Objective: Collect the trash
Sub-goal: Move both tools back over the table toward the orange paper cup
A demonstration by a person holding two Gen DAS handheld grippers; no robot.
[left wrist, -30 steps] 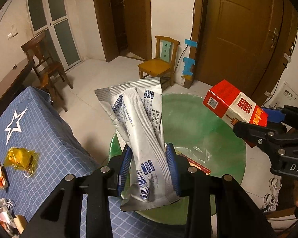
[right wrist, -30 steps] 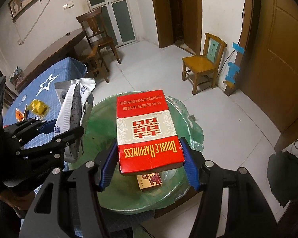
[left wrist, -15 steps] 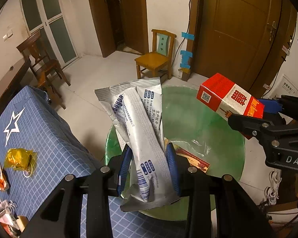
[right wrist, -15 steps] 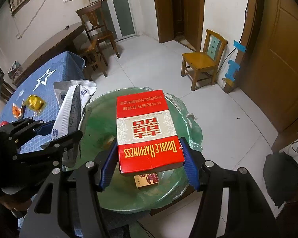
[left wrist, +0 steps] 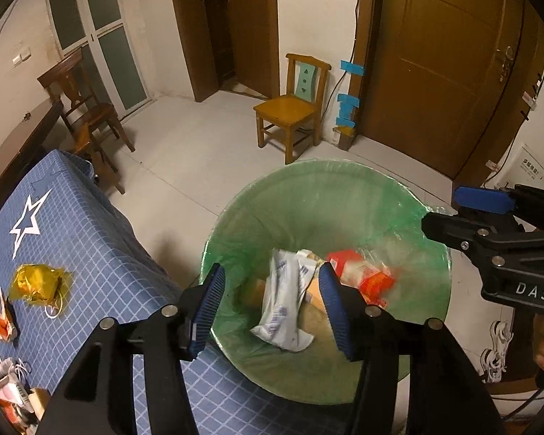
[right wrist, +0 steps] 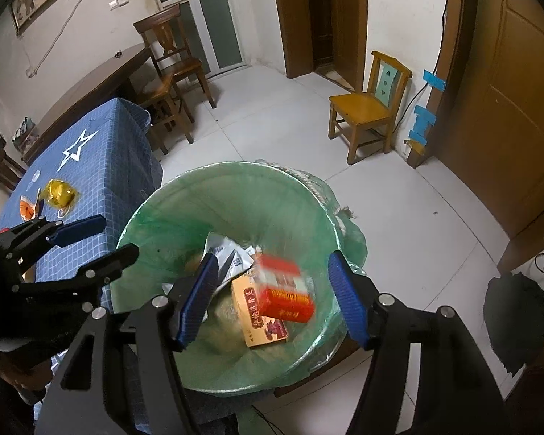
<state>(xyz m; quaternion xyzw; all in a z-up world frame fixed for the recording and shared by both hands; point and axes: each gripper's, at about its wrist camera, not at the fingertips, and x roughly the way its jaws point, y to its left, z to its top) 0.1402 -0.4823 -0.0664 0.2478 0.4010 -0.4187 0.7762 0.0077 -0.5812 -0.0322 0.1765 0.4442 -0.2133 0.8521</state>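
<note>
Both wide open, left gripper [left wrist: 270,304], right gripper [right wrist: 272,297], nothing held, above bin [right wrist: 185,195].

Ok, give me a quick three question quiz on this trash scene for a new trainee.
1. True or false: the left gripper is open.
2. Where is the red box? A. on the blue tablecloth B. inside the green-lined bin C. on the yellow chair
3. Fill in: the crumpled wrapper on the blue tablecloth is ____ in color.

Key: 1 true. 2 B. 3 yellow. The right gripper is open too, and the white packet lies in the bin.
</note>
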